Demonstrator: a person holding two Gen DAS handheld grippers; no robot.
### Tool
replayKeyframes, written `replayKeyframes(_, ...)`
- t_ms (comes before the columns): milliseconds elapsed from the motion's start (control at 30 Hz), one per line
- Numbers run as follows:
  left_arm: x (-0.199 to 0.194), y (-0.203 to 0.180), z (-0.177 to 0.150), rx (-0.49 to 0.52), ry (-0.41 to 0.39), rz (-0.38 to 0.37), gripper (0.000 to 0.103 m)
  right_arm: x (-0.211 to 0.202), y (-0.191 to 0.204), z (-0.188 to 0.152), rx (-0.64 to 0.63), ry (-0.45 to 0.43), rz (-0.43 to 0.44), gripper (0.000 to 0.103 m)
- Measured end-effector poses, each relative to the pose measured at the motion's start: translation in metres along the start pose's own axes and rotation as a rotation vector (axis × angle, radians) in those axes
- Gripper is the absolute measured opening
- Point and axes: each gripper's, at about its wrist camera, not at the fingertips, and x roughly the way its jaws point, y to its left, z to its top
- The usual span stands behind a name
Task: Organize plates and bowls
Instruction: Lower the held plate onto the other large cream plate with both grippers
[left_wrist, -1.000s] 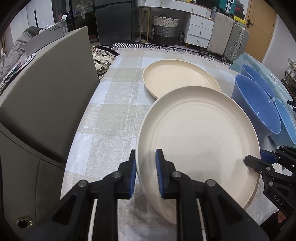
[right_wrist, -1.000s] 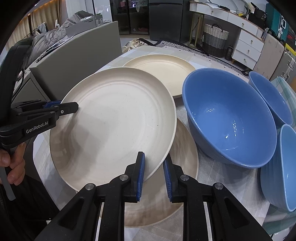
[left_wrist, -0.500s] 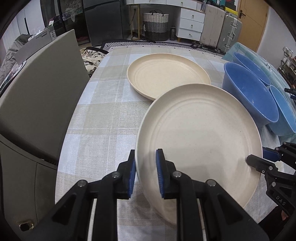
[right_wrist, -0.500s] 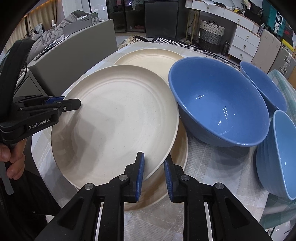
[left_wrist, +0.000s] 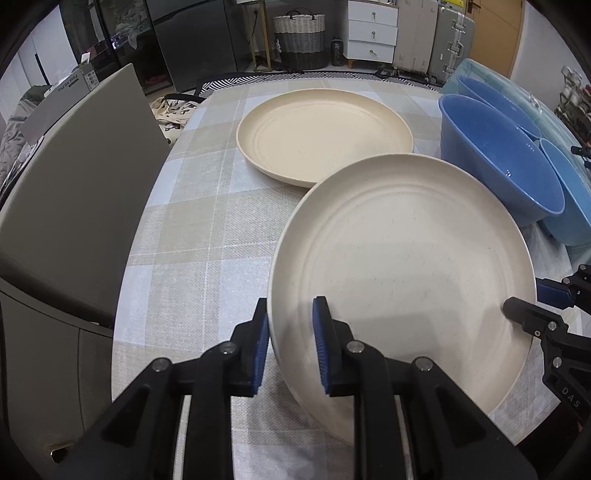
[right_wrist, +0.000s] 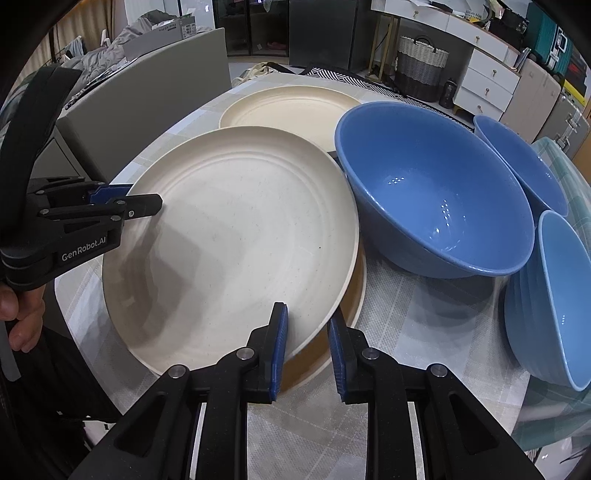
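Held plate lowered onto lower plate.

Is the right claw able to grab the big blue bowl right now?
Probably not yet: the right claw is shut on the cream plate's rim. The big blue bowl sits close beside it, nothing between.

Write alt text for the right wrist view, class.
Two hand-held grippers, right and left, pinch opposite rims of a cream plate held above another plate. Three blue bowls sit to the right on a checked tablecloth.
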Motion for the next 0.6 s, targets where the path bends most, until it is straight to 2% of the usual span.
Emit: replayKeyframes(600,0.005,-0.015,-0.004,0.072,0.031,0.028,0.022,0.017,0.013,0.005,-0.014,0.022,-0.06,0.024)
